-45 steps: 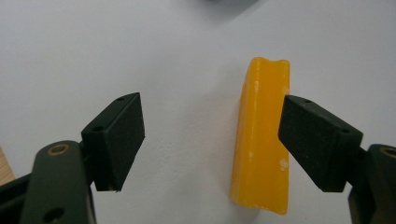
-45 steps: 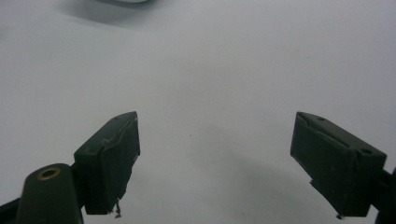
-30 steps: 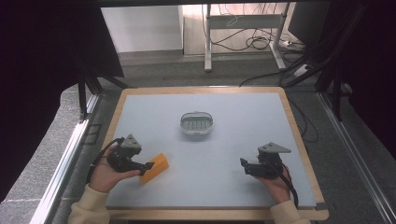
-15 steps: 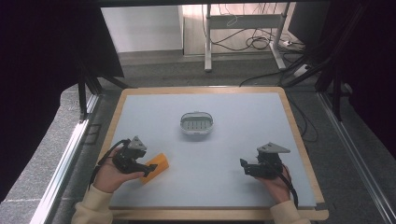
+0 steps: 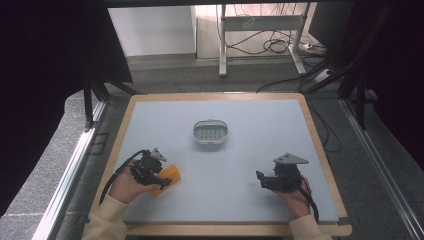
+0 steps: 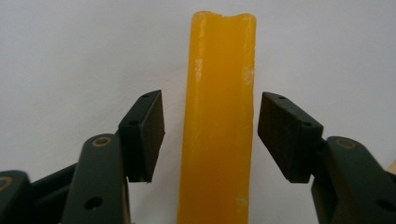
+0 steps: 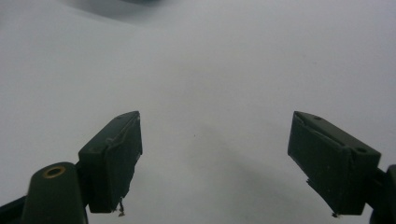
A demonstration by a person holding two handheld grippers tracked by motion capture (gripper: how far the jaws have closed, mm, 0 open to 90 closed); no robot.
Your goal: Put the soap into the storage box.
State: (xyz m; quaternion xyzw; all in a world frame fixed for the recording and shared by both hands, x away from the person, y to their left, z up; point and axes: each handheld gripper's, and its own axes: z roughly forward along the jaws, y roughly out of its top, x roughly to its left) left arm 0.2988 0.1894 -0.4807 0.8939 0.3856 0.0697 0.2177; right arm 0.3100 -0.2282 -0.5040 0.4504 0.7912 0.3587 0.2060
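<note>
Soap bar [image 6: 218, 121] now sits between my left gripper's [image 5: 159, 181] parted jaws, ungripped, nearer than one dish [image 5: 210, 132]; right gripper [image 5: 263, 180] wide open, empty.

left tool [image 5: 162, 179] low at near-left of the surface [image 5: 250, 150], held by left hand [image 5: 127, 184], jaws apart, pointing right and a bit toward the person. left sleeve [image 5: 106, 222] comes in from bottom edge. right tool [image 5: 260, 178] at near-right, held by right hand [image 5: 295, 192], jaws wide apart, pointing left, grey plate on top.
</note>
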